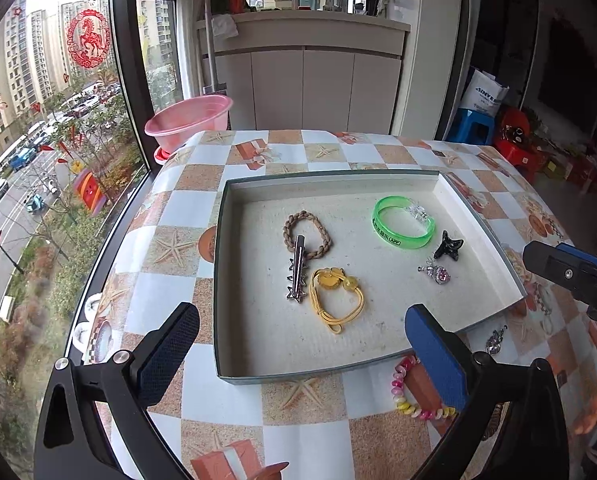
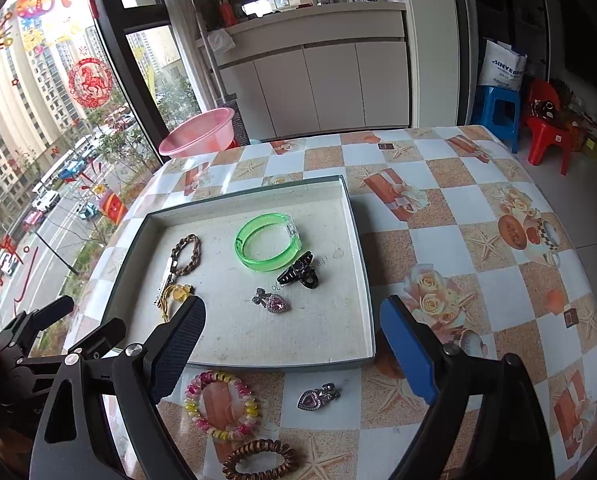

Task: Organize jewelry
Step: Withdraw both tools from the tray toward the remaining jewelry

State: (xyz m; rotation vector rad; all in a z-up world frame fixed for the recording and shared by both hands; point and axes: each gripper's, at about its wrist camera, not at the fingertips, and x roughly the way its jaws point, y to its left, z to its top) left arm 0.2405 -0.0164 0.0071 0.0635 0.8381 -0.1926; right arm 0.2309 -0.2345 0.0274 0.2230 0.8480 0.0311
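Right wrist view: the right claw [image 2: 290,344] hangs with fingers wide apart and nothing between them, above the shallow tray [image 2: 362,256] on the tabletop [image 2: 458,208]. In the tray lie a green bangle [image 2: 267,246], black claw clip [image 2: 299,274] and pink heart charm [image 2: 272,302]. Outside, just before its near rim, lie a beaded bracelet [image 2: 220,406], second heart charm [image 2: 318,397] and brown coil tie [image 2: 263,460]. The left claw [image 1: 298,356] is likewise spread, empty.

Both wrist views look steeply down, close over the worktop [image 1: 298,432]; left from the window side, right beside it. Both share the tray [image 1: 234,184].
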